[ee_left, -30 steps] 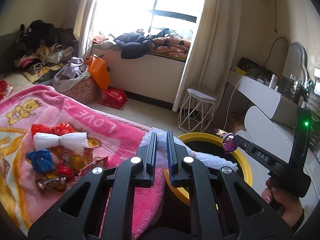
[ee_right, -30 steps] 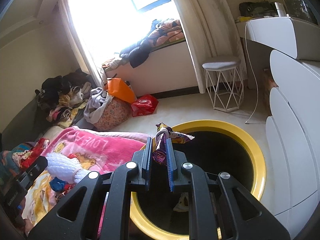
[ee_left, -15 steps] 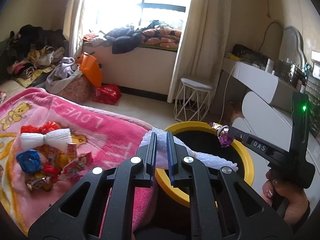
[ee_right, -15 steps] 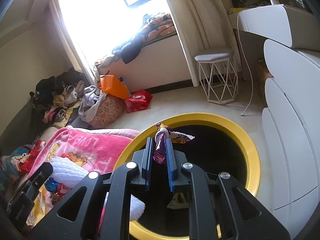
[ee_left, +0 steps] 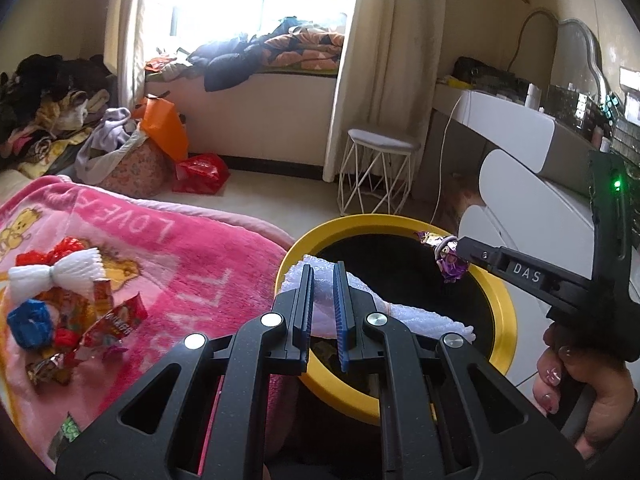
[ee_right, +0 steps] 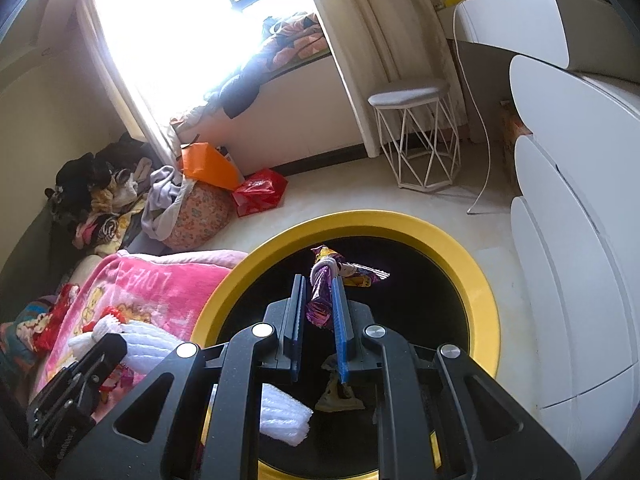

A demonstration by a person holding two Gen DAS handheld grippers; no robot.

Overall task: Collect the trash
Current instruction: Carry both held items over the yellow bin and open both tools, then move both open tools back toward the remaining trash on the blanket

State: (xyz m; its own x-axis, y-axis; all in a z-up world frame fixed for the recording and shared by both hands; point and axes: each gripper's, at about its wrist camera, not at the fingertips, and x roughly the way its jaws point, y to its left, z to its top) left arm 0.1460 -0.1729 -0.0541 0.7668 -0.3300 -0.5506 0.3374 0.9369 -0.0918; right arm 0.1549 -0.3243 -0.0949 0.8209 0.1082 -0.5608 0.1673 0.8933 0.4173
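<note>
The bin point(ee_right: 480, 280) mouth gapes open below; foam netting point(ee_left: 420, 316) drapes across its left rim.

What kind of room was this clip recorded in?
Most likely a lived-in bedroom: a pink fleece cartoon blanket covers what looks like a bed, a curtained window seat piled with bedding sits opposite, and a white dressing table with a mirror stands on the right.

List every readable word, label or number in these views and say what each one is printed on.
"DAS": white label on the right tool, seen from the left wrist.
"LOVE" and, nearer the edge, letters reading roughly "ALL", both upside down: on the pink blanket.
Print on the red snack wrapper: too small to read.
Print on the purple wrapper: too crumpled to read.
</note>
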